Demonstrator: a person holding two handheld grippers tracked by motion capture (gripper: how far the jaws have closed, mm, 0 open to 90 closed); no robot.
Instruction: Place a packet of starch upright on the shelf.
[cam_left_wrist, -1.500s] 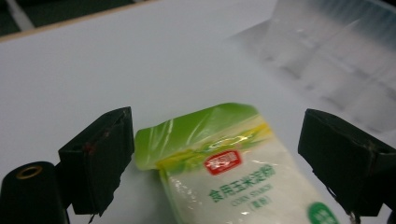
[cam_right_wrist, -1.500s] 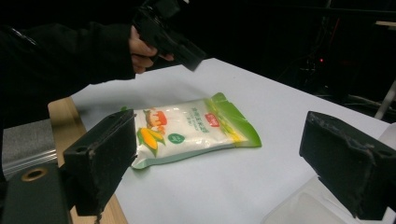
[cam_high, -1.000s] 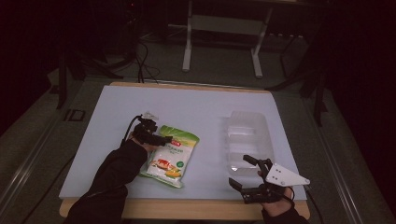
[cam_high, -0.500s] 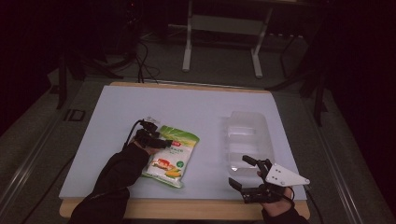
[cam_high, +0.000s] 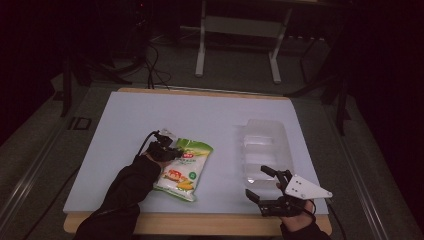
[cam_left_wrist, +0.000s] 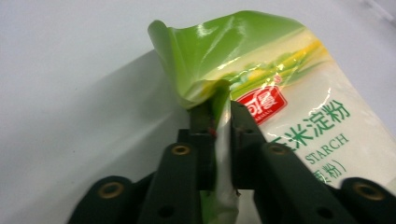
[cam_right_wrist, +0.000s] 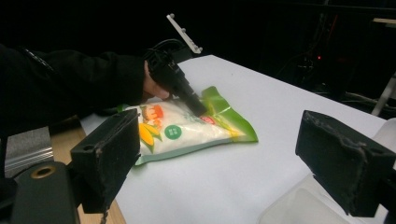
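A green and white starch bag (cam_high: 182, 167) lies flat at lower centre of the white table (cam_high: 210, 117), label up. The left gripper (cam_high: 172, 150) has just been closing, and its jaws now pinch the bag's crumpled upper corner, seemingly a thin edge chosen for lifting or dragging. A clear plastic tray (cam_high: 265, 150) waits to the right, likely where the bag goes. At lower right, the right gripper (cam_high: 265, 185) hovers beside the tray, jaws spread wide, holding nothing.
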